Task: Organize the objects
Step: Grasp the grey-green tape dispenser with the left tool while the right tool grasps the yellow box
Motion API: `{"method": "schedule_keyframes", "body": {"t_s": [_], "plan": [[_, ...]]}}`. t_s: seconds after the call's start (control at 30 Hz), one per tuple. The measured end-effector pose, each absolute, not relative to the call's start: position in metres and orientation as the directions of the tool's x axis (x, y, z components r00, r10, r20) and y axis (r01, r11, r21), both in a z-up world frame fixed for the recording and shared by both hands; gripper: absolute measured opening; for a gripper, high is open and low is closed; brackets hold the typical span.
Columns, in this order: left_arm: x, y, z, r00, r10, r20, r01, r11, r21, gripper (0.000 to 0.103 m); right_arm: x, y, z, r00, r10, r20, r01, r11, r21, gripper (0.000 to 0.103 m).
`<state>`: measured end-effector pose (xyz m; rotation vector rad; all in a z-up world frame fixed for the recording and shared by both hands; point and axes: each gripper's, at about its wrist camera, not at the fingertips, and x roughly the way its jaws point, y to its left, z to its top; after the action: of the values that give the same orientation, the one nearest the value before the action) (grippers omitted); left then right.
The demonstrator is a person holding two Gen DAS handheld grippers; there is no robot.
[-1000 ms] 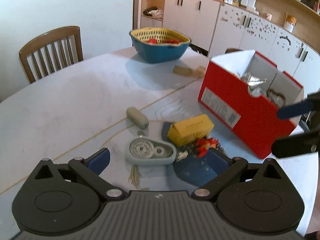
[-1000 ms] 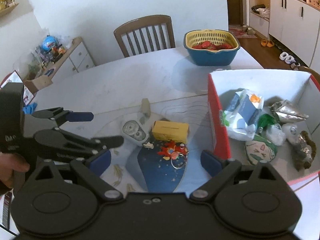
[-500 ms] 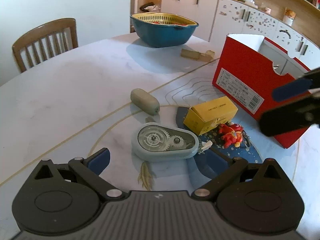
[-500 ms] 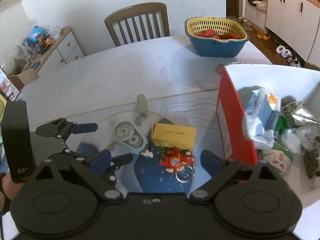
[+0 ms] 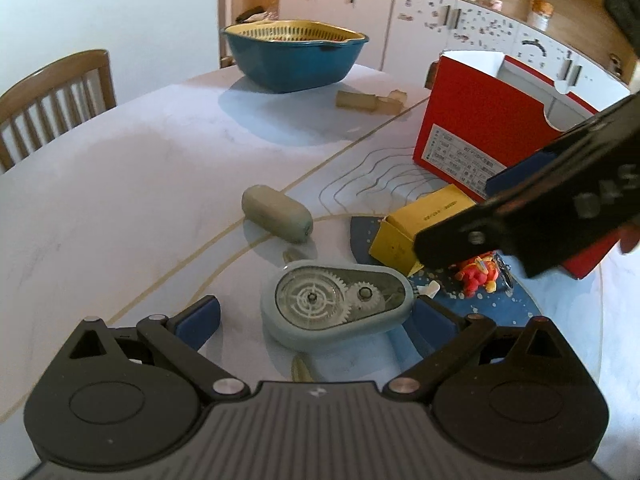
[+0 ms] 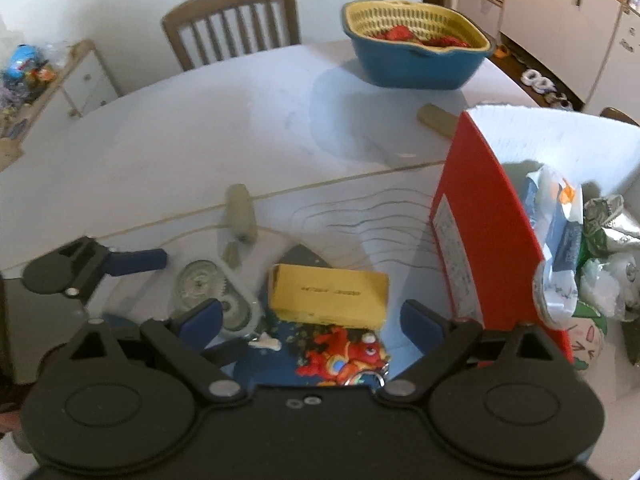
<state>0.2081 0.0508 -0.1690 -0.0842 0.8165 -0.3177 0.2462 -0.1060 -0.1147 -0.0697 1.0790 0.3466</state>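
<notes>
From left wrist: left gripper (image 5: 316,316) is spread around tape dispenser (image 5: 336,304); right gripper (image 5: 472,236) crowds in, collision risked. From right wrist: right gripper (image 6: 310,318) is held open over yellow box (image 6: 328,296); toy (image 6: 344,354) may be nudged.

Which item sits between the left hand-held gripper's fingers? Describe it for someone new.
On the white table, beside the red box, lies a correction tape dispenser. Unlike the yellow carton and red toy keychain nearby, its clear window shows gears.
</notes>
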Motion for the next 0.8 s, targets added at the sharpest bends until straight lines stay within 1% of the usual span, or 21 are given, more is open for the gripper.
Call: {"method": "schedule_keyframes", "body": {"t_s": [0.13,0.3,0.43,0.47,0.5,0.57,0.73,0.77,0.8], "plan": [[0.211,0.049,-0.170,0.641,-0.331,-0.693,0.276,0.941,-0.194,0.102,0.255,-0.104,-0.125,0.418,0.215,-0.883,-0.266,0.958,0.107,0.094],[0.211,0.042,-0.171,0.648,-0.333,-0.686,0.304,0.938,-0.168,0.102,0.261,-0.099,-0.133,0.414,0.192,-0.890,-0.264,0.961,0.084,0.093],[0.212,0.041,-0.170,0.653,-0.342,-0.676,0.313,0.934,-0.171,0.093,0.264,-0.096,-0.136,0.414,0.183,-0.892,-0.258,0.963,0.077,0.092],[0.212,0.041,-0.169,0.654,-0.344,-0.673,0.315,0.933,-0.171,0.087,0.264,-0.096,-0.137,0.413,0.180,-0.893,-0.256,0.964,0.076,0.090],[0.211,0.040,-0.169,0.657,-0.342,-0.672,0.315,0.934,-0.168,0.086,0.265,-0.096,-0.137,0.410,0.183,-0.894,-0.253,0.964,0.081,0.088],[0.210,0.040,-0.168,0.661,-0.329,-0.675,0.310,0.938,-0.154,0.081,0.266,-0.098,-0.138,0.404,0.187,-0.895,-0.247,0.965,0.090,0.087],[0.209,0.038,-0.168,0.665,-0.317,-0.676,0.296,0.943,-0.151,0.081,0.267,-0.099,-0.137,0.410,0.197,-0.891,-0.235,0.966,0.105,0.078],[0.208,0.037,-0.168,0.666,-0.314,-0.677,0.292,0.944,-0.152,0.081,0.267,-0.099,-0.138,0.413,0.195,-0.890,-0.236,0.966,0.102,0.073],[0.207,0.037,-0.168,0.667,-0.315,-0.675,0.291,0.944,-0.154,0.081,0.267,-0.099,-0.137,0.416,0.191,-0.889,-0.237,0.967,0.097,0.071]]}}
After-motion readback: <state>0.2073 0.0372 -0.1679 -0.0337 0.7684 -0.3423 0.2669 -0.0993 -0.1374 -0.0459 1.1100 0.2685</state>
